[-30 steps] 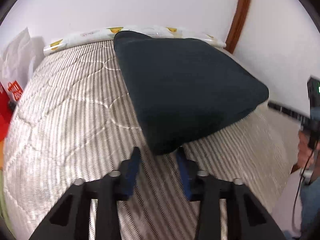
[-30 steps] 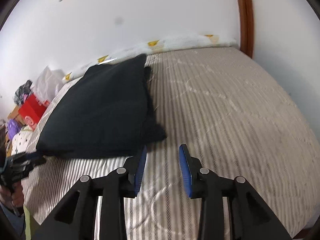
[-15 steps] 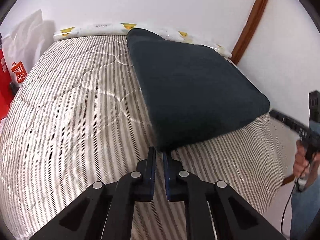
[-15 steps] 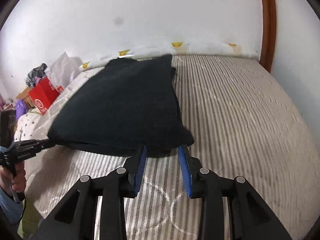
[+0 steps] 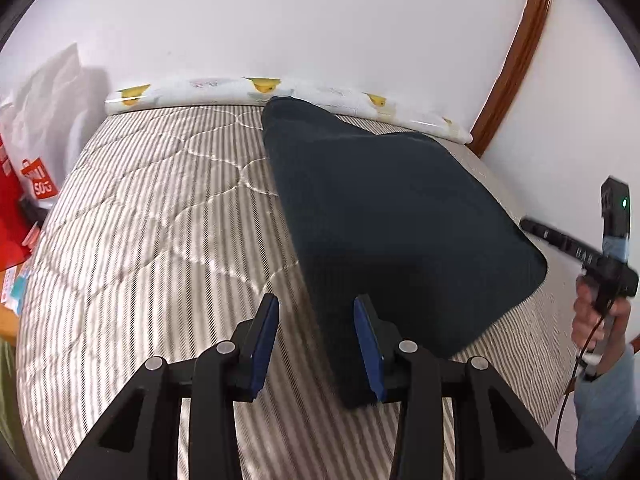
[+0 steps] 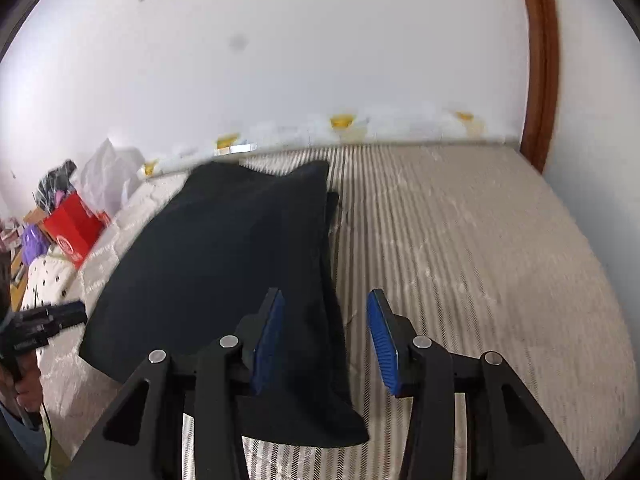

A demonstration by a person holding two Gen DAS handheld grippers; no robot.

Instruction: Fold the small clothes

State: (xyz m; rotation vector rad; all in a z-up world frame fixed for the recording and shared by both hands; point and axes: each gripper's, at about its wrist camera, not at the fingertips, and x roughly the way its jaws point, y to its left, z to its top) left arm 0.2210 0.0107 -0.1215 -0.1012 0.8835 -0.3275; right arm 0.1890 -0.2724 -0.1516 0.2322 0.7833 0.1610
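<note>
Lifting the dark garment (image 5: 392,216) off the bed (image 5: 152,240): left tongs (image 5: 316,340) and right tongs (image 6: 326,340), just widening, each straddle a near corner without pinching; close fully before raising

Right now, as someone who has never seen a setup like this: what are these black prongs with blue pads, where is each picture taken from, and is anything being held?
There is no robot here. A person holds a tool in each hand. Each tool is a hand-held gripper with two blue-padded fingers and a wide-angle camera looking along them. One picture looks out from the left hand-held gripper, the other from the right hand-held gripper. Both face a striped mattress on which a dark garment lies. A near corner of it sits between each pair of jaws, but both have just been opening and a gap shows beside the cloth, so neither grips it. At the right edge of the left view you see the person's hand holding the other tool.
</note>
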